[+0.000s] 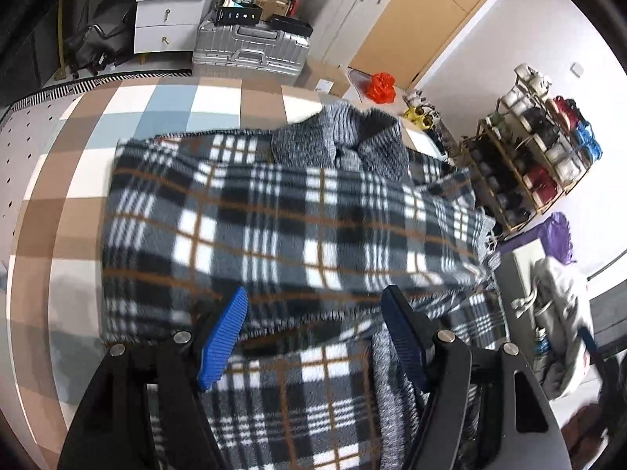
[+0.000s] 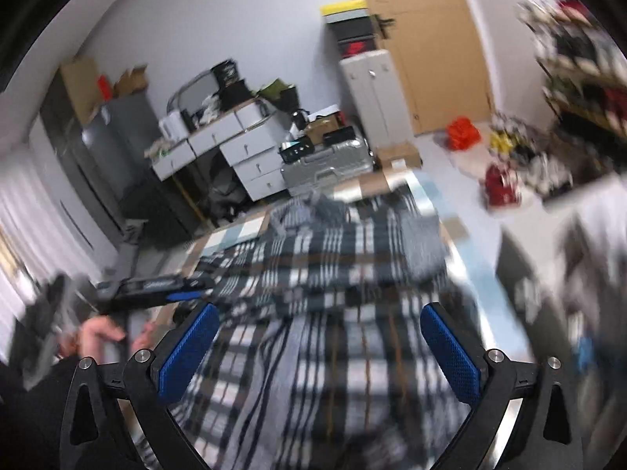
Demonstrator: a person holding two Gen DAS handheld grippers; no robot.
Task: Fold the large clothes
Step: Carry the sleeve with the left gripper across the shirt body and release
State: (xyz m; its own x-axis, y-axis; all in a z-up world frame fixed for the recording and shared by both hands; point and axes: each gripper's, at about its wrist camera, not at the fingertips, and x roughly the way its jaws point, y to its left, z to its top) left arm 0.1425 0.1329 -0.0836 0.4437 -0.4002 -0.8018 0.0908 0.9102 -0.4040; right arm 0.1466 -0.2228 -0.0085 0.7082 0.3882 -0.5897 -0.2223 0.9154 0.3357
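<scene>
Here the plaid garment [image 1: 290, 227] lies crosswise (collar far side); both grippers [image 1: 313, 301] [image 2: 319, 313] released.

Left gripper [image 1: 313, 313]: black angular frame, round silver screws at the joints, two ribbed blue pads [image 1: 223, 337]. Right gripper [image 2: 319, 346]: same black frame and silver screws, textured blue pads [image 2: 450, 356]. A hand [image 2: 98, 333] beside a black sleeve [image 2: 35, 411].
</scene>
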